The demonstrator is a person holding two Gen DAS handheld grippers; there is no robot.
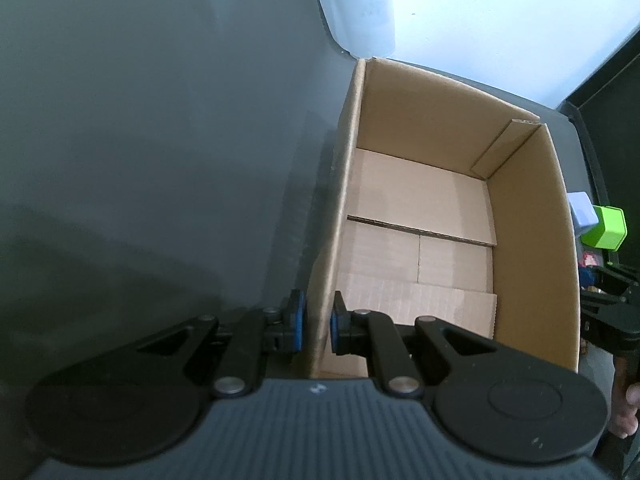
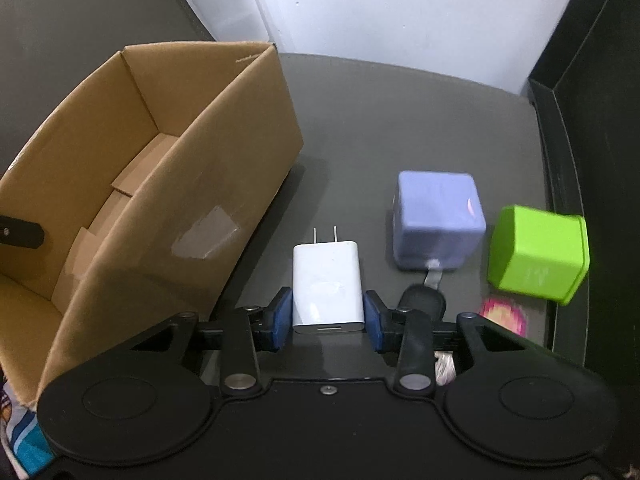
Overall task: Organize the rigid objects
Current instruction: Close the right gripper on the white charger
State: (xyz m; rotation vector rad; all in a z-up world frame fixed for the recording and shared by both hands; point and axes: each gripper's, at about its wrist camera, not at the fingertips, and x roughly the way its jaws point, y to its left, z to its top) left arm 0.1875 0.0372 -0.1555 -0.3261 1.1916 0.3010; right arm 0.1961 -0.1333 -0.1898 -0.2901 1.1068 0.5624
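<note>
I am holding the cardboard box [image 1: 524, 240] by its near-left wall with my left gripper [image 1: 318, 326], while my right gripper [image 2: 327, 316] is closing on the white charger [image 2: 327, 286] lying on the table [image 2: 400, 120] beside the box.

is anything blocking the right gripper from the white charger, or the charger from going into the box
Nothing visible blocks the grab: the right gripper already has a pad on each side of the white charger. On the way to the cardboard box only its near side wall stands between, so the charger would need lifting over the rim.
</note>
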